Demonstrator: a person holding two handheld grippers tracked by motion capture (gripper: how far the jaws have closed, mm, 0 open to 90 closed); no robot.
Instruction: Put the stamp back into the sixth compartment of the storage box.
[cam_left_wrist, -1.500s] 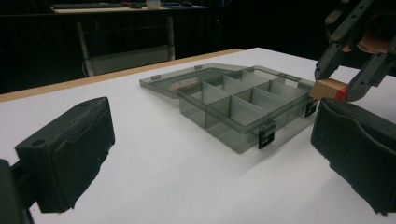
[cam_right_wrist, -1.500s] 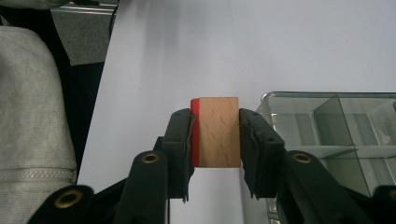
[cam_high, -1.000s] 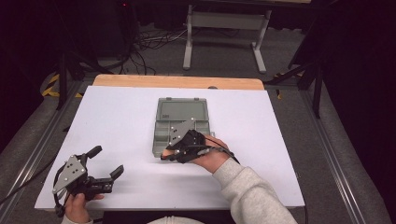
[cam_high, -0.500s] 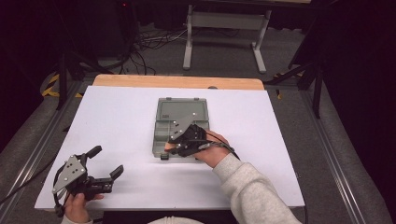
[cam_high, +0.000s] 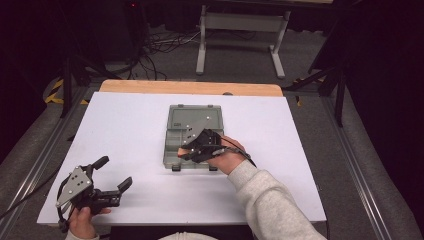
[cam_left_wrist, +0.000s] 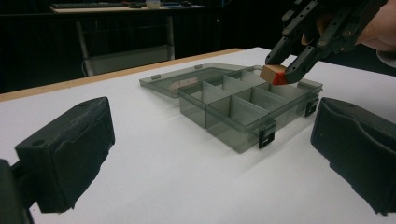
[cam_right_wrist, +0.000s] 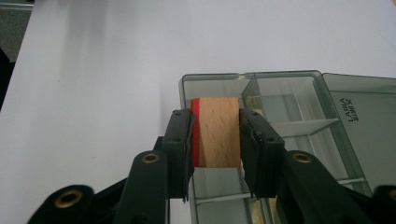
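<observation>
The right gripper (cam_right_wrist: 215, 140), clamped on a red-faced wooden block (cam_right_wrist: 217, 131), hangs directly above the near-left compartments of the open organizer box (cam_high: 172, 135). The left gripper (cam_high: 112, 175), jaws apart and empty, rests well apart at the table's (cam_high: 300, 150) near left.

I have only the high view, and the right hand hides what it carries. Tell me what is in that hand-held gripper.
Observer: The right hand-held gripper is shut on a wooden block with one red face; the jaws press its two opposite sides.
Operator: Say where it hangs over the box.
Observer: In the left gripper view the block is above a corner compartment of the open grey organizer box, on the latch side, not yet down inside.
Operator: Report the compartments.
Observer: The ones whose floors show in the left gripper view look empty.
</observation>
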